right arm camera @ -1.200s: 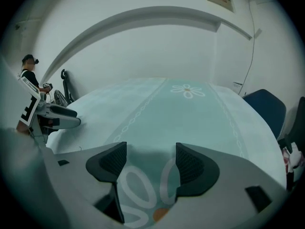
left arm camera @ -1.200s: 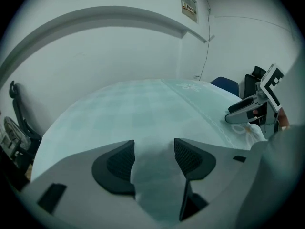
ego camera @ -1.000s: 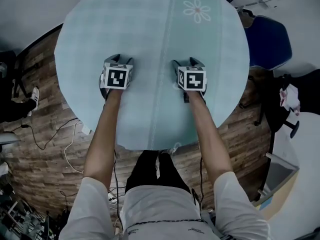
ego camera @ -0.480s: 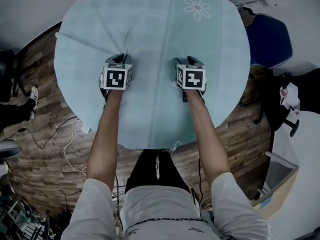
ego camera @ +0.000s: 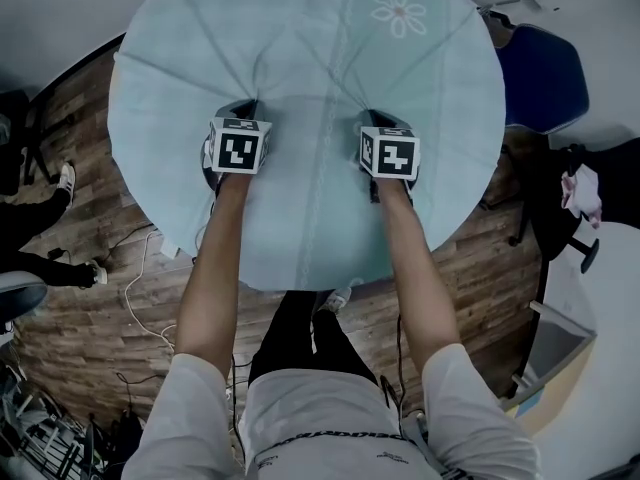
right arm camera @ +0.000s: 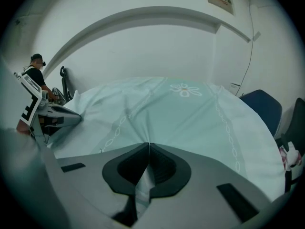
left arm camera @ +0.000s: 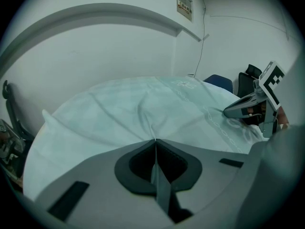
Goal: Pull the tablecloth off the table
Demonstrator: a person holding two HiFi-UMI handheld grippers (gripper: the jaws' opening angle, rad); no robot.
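Observation:
A pale blue tablecloth with a white flower covers the round table. My left gripper rests on it left of the centre seam, and its jaws are closing tight on a pinched fold of cloth. My right gripper sits right of the seam, its jaws likewise closing on a raised fold. In both gripper views cloth runs back between the pressed pads. Creases fan out from each pinch. The table top is hidden under the cloth.
A blue chair stands close at the table's right. Another person's legs are at the far left on the wood floor, with cables nearby. A white tabletop is at lower right.
Both grippers went from open to shut, pinching up cloth. Creases now radiate from each pinch, and the cloth's near hem has lifted slightly toward the table.

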